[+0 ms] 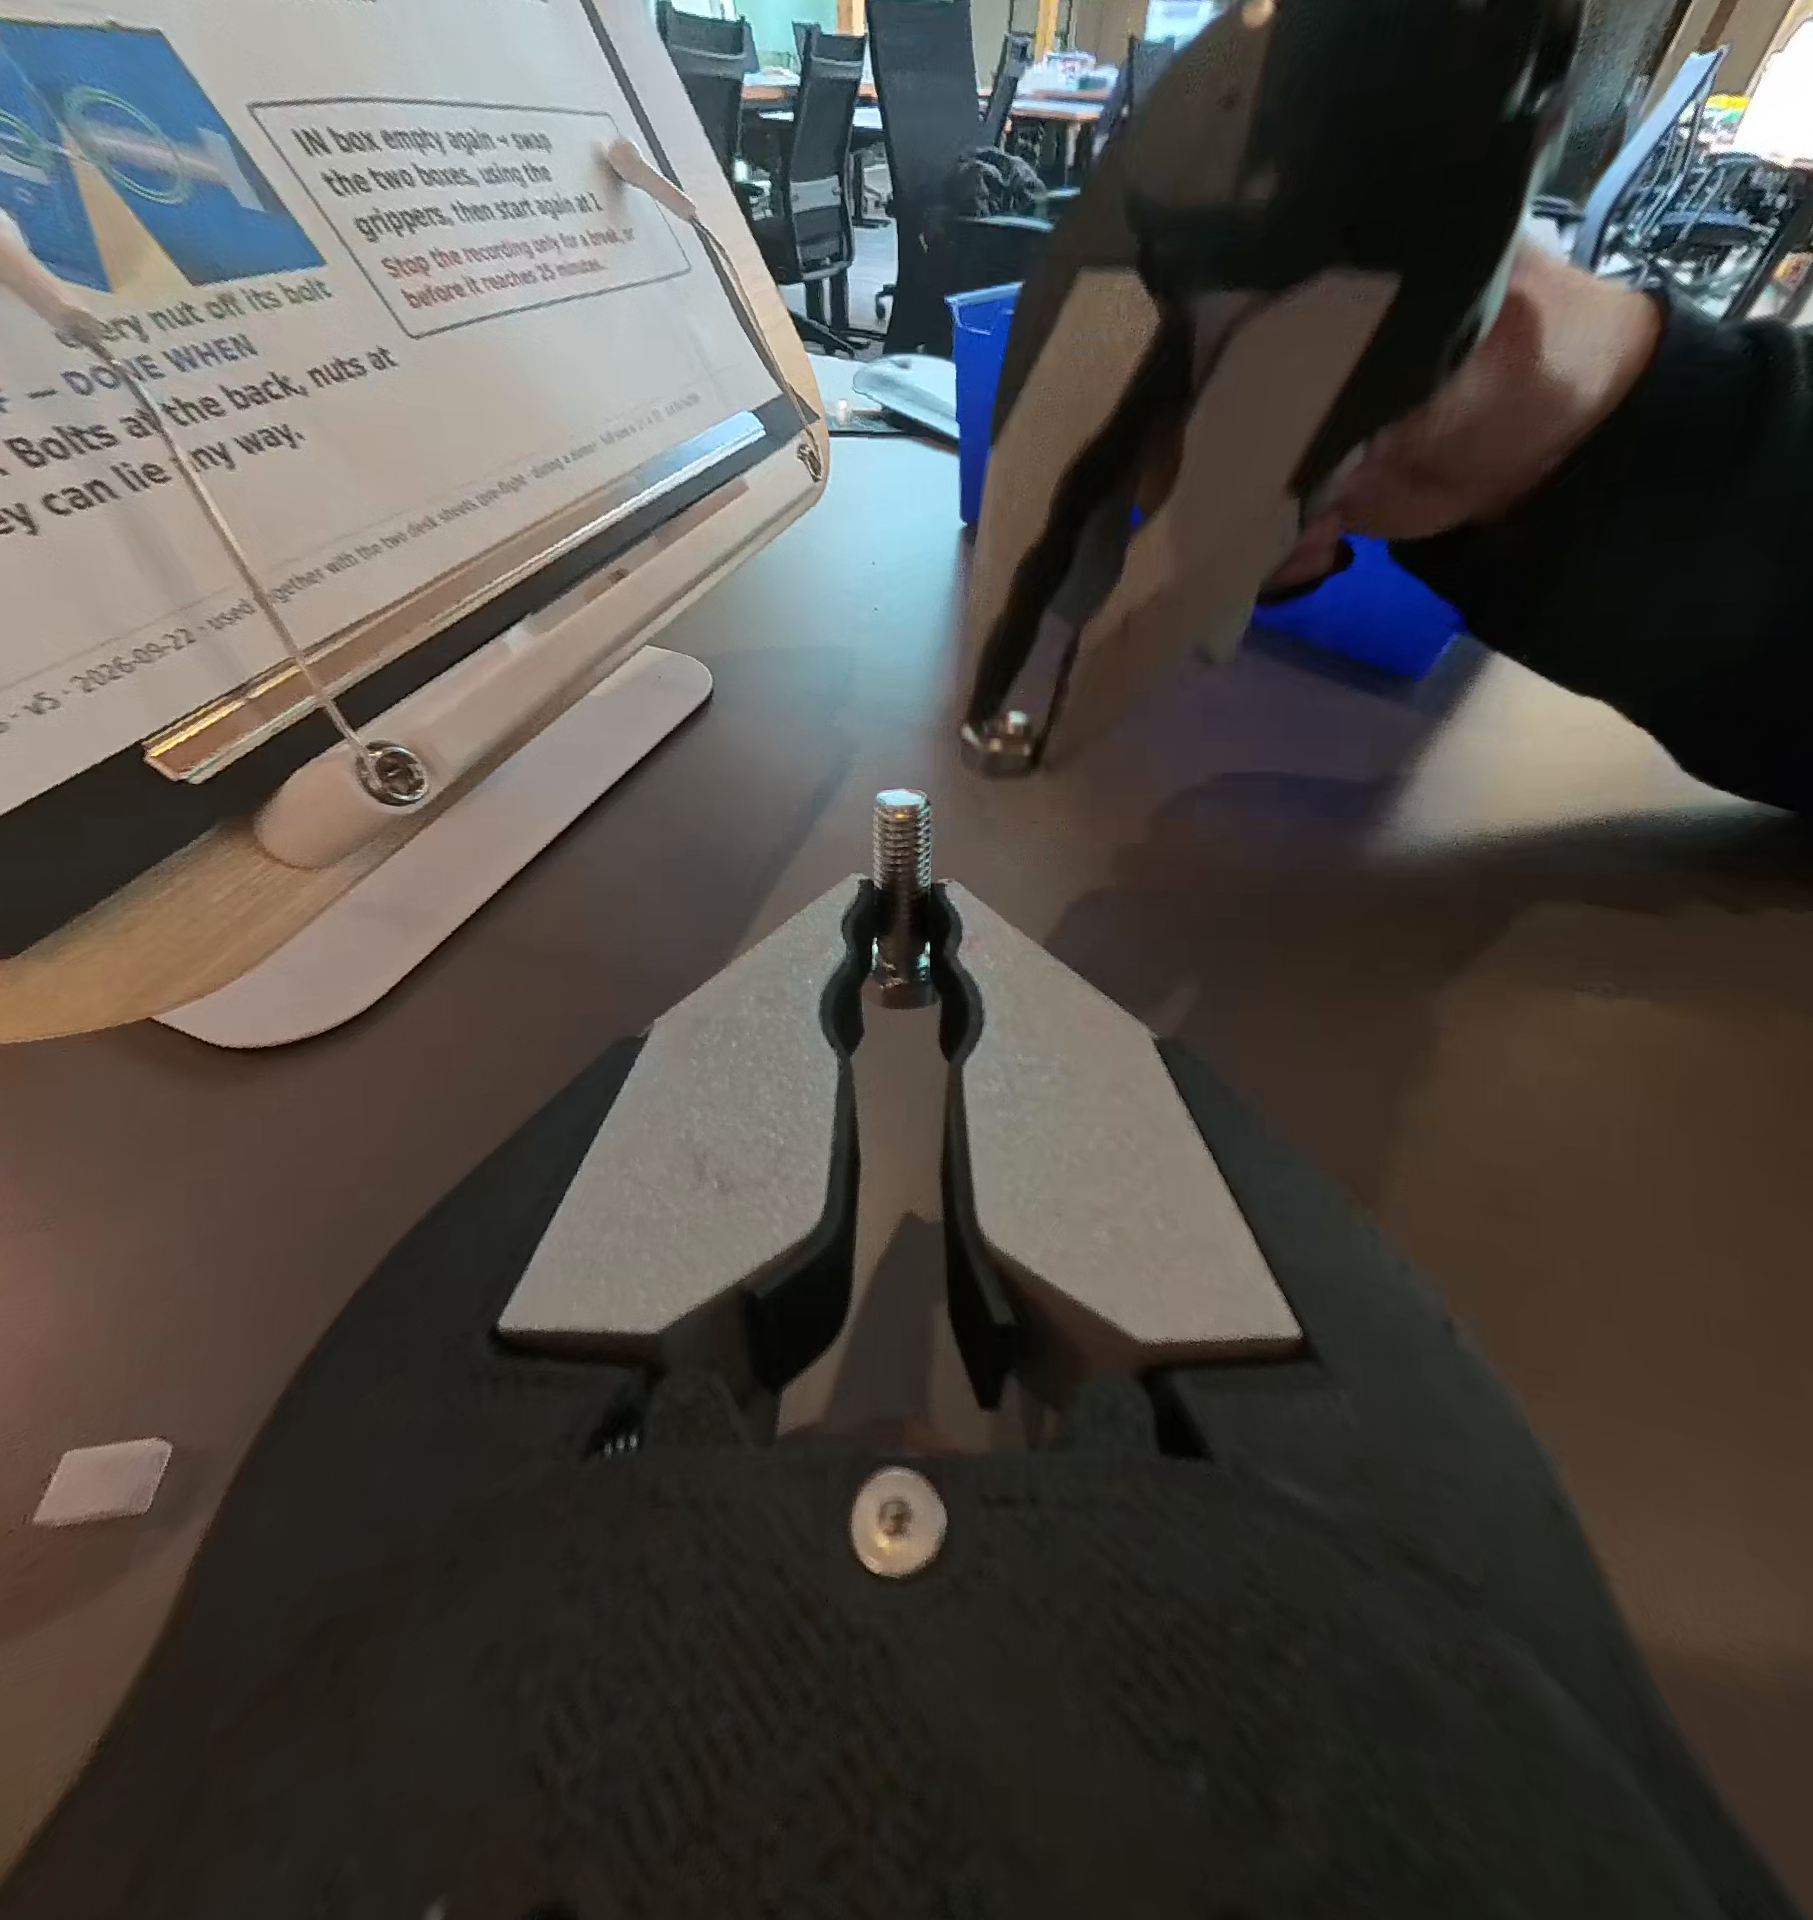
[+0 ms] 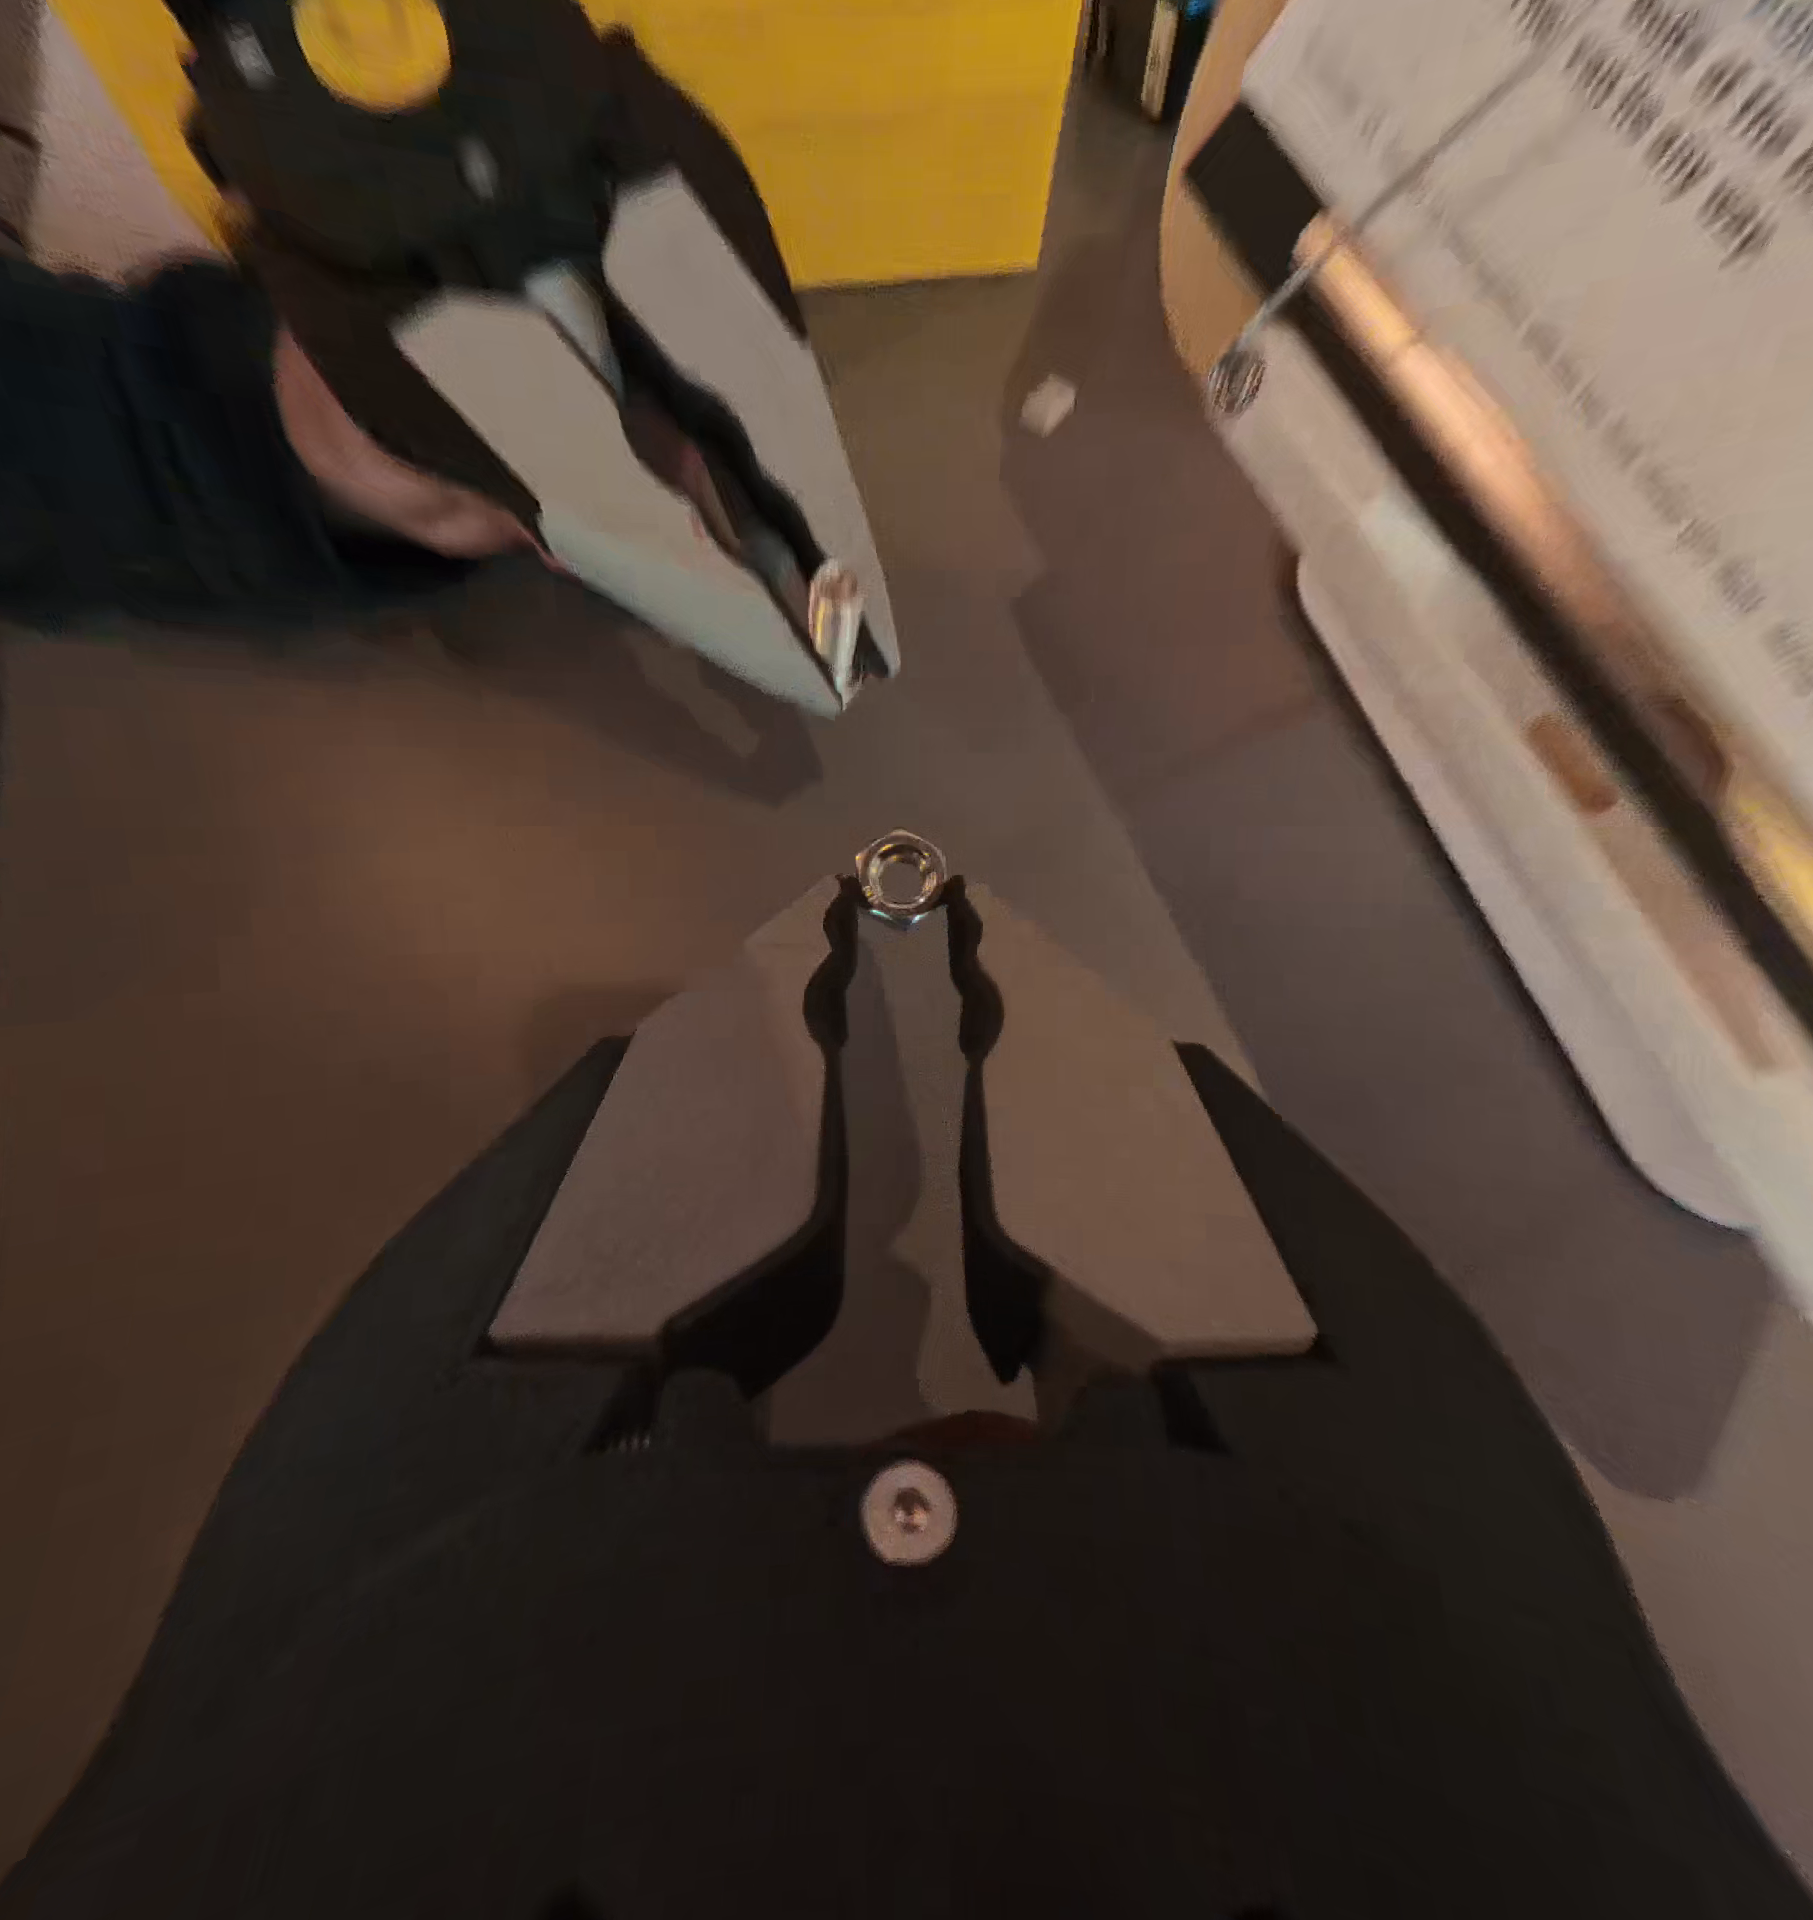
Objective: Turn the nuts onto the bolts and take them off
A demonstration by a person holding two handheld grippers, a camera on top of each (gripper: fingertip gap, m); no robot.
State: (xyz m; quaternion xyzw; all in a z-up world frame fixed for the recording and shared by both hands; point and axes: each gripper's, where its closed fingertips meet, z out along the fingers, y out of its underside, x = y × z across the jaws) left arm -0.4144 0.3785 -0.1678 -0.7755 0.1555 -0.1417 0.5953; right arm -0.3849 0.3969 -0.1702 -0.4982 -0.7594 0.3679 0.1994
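One bolt [image 1: 902, 894] is sitting pinched in the left gripper [image 1: 904, 904], threaded end pointing forward along the fingers. One nut [image 2: 899, 873] is sitting pinched at the right gripper's [image 2: 900, 896] tips, bore facing the camera, above the table [image 1: 1401, 1039].

L gripper [image 1: 902, 914] is nearly closed, tips pinching the bolt [image 1: 903, 883] w/ the threaded end poking out past them. R gripper [image 2: 900, 902] is also clamped, tips on opposite sides of the nut [image 2: 900, 871], hole facing the camera. Relative to the bolt: R gripper angles steeply down just beyond and to its right, apart from it. R hand [image 1: 1473, 416], dark sleeve, grips the handle behind.
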